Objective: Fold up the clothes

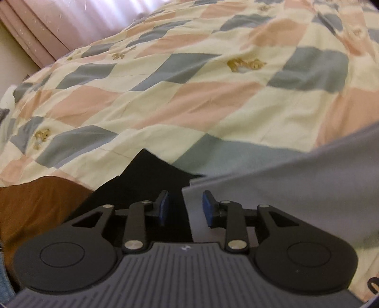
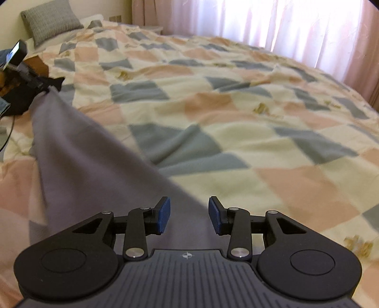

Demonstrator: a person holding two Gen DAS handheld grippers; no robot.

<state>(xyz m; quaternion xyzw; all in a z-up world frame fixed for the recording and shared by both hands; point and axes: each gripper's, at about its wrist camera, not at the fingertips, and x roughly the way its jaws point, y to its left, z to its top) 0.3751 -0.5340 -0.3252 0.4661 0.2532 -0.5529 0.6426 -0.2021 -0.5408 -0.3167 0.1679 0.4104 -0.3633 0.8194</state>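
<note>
A plain grey cloth [image 2: 94, 170] stretches across the checked quilt from my left gripper [image 2: 46, 86] at the far left down to my right gripper [image 2: 189, 214]. In the right wrist view its lower end lies in the gap between the blue pads [image 2: 163, 214], which stand apart. In the left wrist view my left gripper [image 1: 186, 209] is open too. The cloth's straight edge [image 1: 284, 189] begins between its fingers and runs off to the right. Neither pair of pads visibly pinches the fabric.
A black garment [image 1: 151, 180] and a brown one [image 1: 35, 201] lie just ahead and left of the left gripper. The patchwork quilt [image 2: 236, 113] covers the whole bed. A grey pillow [image 2: 51, 20] sits at the head, and pink curtains [image 2: 296, 23] hang behind.
</note>
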